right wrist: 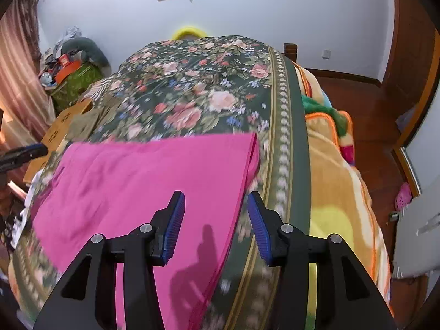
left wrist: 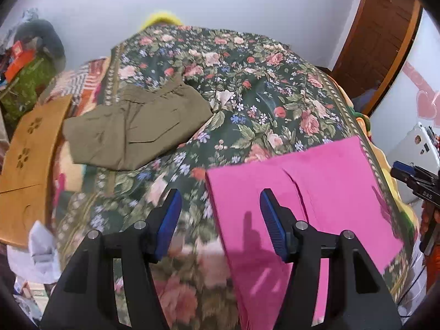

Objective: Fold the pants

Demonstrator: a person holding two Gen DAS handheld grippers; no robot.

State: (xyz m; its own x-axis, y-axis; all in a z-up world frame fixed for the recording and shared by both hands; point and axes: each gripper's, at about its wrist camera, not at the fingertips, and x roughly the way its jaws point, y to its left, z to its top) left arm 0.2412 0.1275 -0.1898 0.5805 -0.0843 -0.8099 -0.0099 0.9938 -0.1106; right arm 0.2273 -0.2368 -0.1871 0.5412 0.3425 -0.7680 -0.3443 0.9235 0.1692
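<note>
Bright pink pants (left wrist: 316,192) lie flat on the floral bedspread (left wrist: 247,88), near the bed's near right side; they also show in the right wrist view (right wrist: 143,176). My left gripper (left wrist: 220,220) is open and empty, hovering over the pants' left edge. My right gripper (right wrist: 216,222) is open and empty, hovering over the pants' right edge beside the bedspread's green border. The right gripper's tip shows at the far right of the left wrist view (left wrist: 412,178). Folded olive-green pants (left wrist: 132,126) lie further back on the left.
A tan cardboard piece (left wrist: 24,159) lies on the bed's left edge. An orange and yellow blanket (right wrist: 338,192) hangs off the right side. A cluttered green stand (right wrist: 74,82) sits at the back left. Wooden floor (right wrist: 371,115) and a door are to the right.
</note>
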